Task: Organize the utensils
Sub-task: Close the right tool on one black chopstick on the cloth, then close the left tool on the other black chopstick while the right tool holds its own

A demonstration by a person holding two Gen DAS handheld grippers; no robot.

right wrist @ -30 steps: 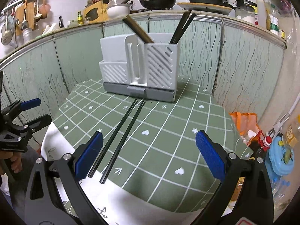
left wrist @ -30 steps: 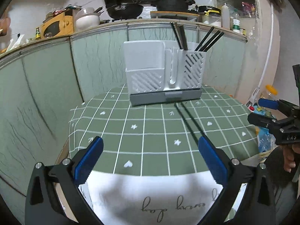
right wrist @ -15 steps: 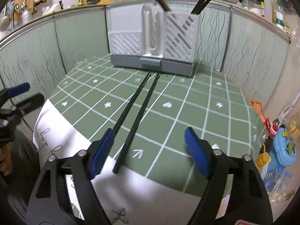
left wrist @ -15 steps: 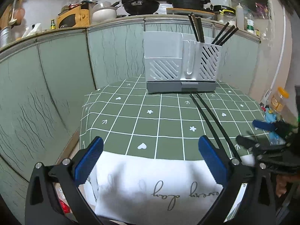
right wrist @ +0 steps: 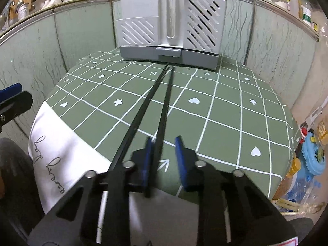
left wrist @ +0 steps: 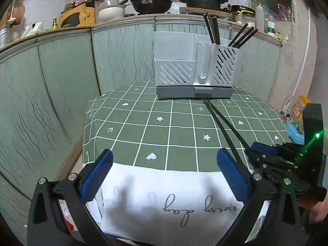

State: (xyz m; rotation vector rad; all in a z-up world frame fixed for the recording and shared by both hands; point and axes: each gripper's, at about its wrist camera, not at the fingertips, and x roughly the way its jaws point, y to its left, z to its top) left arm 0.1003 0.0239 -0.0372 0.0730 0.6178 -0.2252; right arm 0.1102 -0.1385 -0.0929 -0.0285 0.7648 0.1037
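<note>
Two long black chopsticks [right wrist: 162, 106] lie side by side on the green checked tablecloth, running from the near edge to the grey utensil holder [right wrist: 170, 22]. My right gripper [right wrist: 164, 153] is low over their near ends, jaws partly closed, with the right chopstick between the fingers and the left one outside. It is not clamped. The chopsticks [left wrist: 223, 127] and holder [left wrist: 194, 69] also show in the left wrist view; several black chopsticks stand in the holder's right compartment. My left gripper [left wrist: 164, 174] is open and empty above the table's near edge.
A white cloth with script [left wrist: 170, 196] hangs over the table's near edge. Green panels [left wrist: 61, 78] wall the table's back and left. Bottles and a blue plastic item [right wrist: 313, 153] sit on the floor at the right.
My right gripper has dropped toward the chopsticks' near ends and its jaws have narrowed around one chopstick. My left gripper has drifted left and back a little, still open.
</note>
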